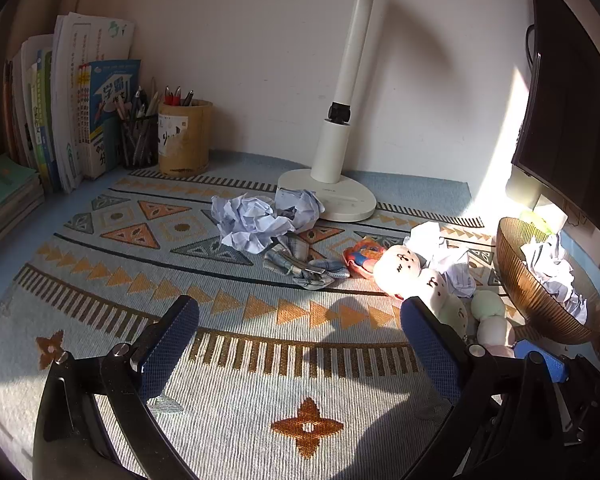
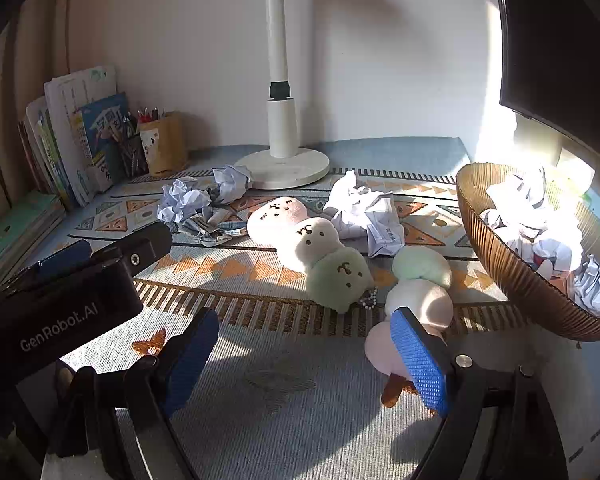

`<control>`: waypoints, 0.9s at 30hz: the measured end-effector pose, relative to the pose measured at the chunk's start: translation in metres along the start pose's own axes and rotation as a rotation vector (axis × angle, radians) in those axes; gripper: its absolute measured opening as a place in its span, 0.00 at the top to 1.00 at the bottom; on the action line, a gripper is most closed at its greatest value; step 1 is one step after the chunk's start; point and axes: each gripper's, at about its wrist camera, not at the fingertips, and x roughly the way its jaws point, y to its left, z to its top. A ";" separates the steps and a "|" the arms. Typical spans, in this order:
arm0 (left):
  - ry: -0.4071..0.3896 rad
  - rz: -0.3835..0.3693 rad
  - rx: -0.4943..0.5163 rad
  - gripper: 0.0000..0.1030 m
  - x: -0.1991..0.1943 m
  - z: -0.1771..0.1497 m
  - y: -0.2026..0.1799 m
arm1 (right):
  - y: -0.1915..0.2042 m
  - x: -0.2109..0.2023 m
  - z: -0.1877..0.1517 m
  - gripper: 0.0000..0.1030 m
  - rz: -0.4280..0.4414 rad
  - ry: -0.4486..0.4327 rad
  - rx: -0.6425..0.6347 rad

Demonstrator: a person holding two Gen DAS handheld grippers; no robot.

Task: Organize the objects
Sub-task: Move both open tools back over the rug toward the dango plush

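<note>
- Sunlit desk against a pale wall: a patterned woven mat (image 1: 100,312) covers it, with hard light from the right and deep shadow over the near part.
- Both my claws hang above the mat with nothing in them. My left gripper (image 1: 300,344) stands with its jaws wide apart; my right gripper (image 2: 304,360) is equally spread, its right pad just in front of a plush dumpling skewer (image 2: 416,292).
- Loose things to sort lie mid-mat: crumpled paper balls (image 1: 252,220) by the lamp base (image 1: 352,204), a folded checked cloth (image 1: 304,268), a face-printed plush skewer (image 2: 312,244), and another paper wad (image 2: 364,212).
- An amber ribbed bowl (image 2: 500,256) on the right already holds several paper balls, so I judge that is where the paper goes.
- Risks as I see them: the bowl sits tilted, so a nudge from my right claw could spill it; the glare may hide the white paper's edges; reaching across, I could drag the plush or snag the mat.
- Books (image 1: 72,100) and pen holders (image 1: 184,136) stand at the back left, a dark monitor (image 1: 568,112) at right.
</note>
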 end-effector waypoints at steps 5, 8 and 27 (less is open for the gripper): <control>0.000 0.001 0.000 0.02 0.000 0.000 0.000 | 0.000 0.000 0.000 0.16 0.000 0.002 -0.001; 0.000 0.001 -0.001 0.02 0.000 0.000 0.000 | 0.001 0.000 0.000 0.16 0.000 0.002 0.000; 0.000 -0.001 -0.010 0.02 0.001 0.000 0.000 | -0.002 0.001 0.000 0.16 0.016 0.003 0.013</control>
